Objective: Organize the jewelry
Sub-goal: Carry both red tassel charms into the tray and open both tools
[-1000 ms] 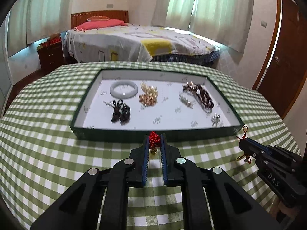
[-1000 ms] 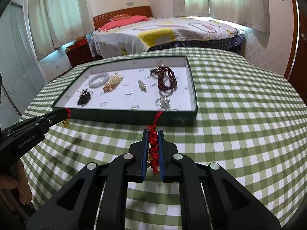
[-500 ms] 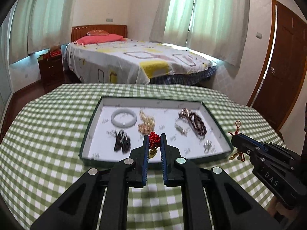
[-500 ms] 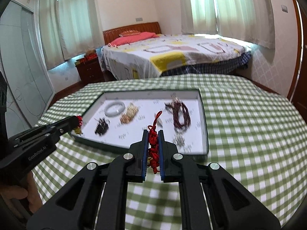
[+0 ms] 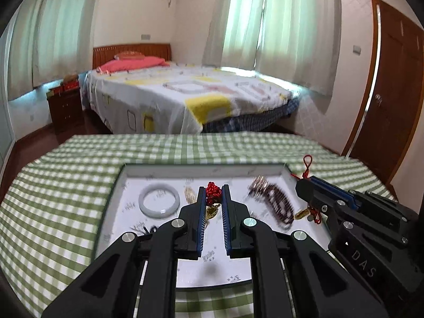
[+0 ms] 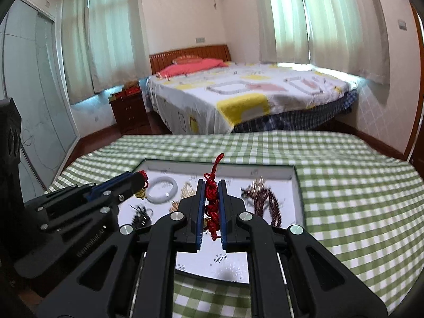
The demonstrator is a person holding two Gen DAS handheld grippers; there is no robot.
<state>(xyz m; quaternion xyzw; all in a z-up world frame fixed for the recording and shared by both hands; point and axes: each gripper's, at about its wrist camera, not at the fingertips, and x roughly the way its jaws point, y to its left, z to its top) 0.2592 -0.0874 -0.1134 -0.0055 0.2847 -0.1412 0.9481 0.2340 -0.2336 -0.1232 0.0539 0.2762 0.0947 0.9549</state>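
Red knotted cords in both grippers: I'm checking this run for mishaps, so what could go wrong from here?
1. Each red cord is pinched only at its knots: the left gripper holds one, the right gripper another; either could slip.
2. A gold charm dangles low and may snag the white bangle or dark bead strand in the tray.

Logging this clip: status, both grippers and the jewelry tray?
Left hand-held gripper shut on red knotted cord. Right hand-held gripper shut on red cord ornament. Both above the tray; white bangle and dark bead bracelet inside. Nothing blocking.
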